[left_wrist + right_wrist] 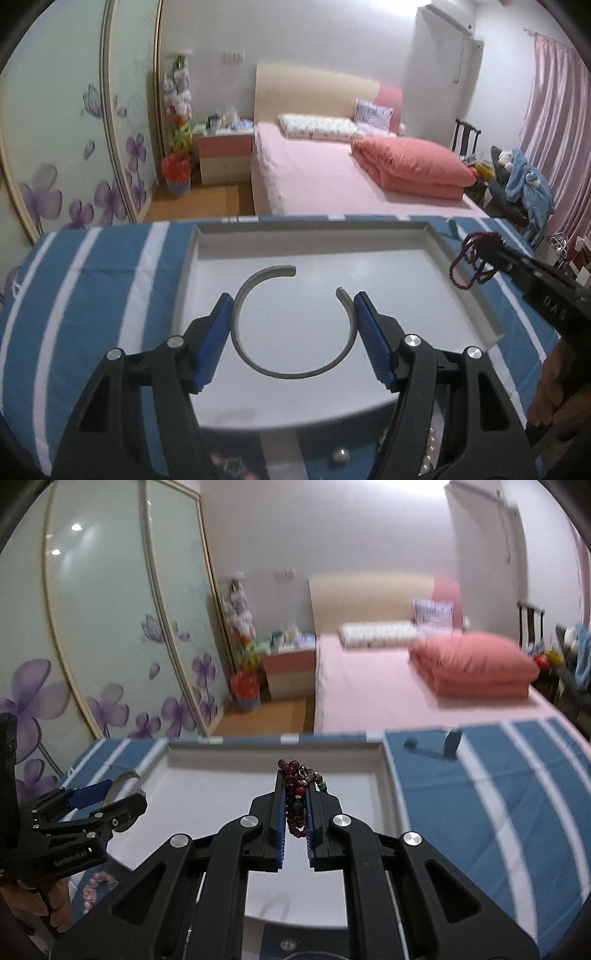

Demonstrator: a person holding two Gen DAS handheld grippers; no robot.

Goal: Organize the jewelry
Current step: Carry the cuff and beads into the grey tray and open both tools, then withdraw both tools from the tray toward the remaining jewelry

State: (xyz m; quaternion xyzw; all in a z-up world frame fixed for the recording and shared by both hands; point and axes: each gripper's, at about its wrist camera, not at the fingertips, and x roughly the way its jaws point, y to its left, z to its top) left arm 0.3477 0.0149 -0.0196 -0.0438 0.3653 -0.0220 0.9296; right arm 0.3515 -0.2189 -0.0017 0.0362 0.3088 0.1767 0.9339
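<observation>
A carry-in step is judged to be in hand: two pieces are held above the shallow white rectangular tray [207,254], which rests on the blue-and-white striped cloth [92,295] of the counter. The open silver C-shaped metal bangle [295,373] is clamped between the blue pads of the left tongs [295,332], over the tray's middle. The dark red beaded bracelet [297,805] is pinched in the nearly closed right tongs [297,812], and is seen from the left view hanging above the tray's right wall. Next, each piece would need to be lowered to the tray floor, kept well apart, before the tongs are opened.
</observation>
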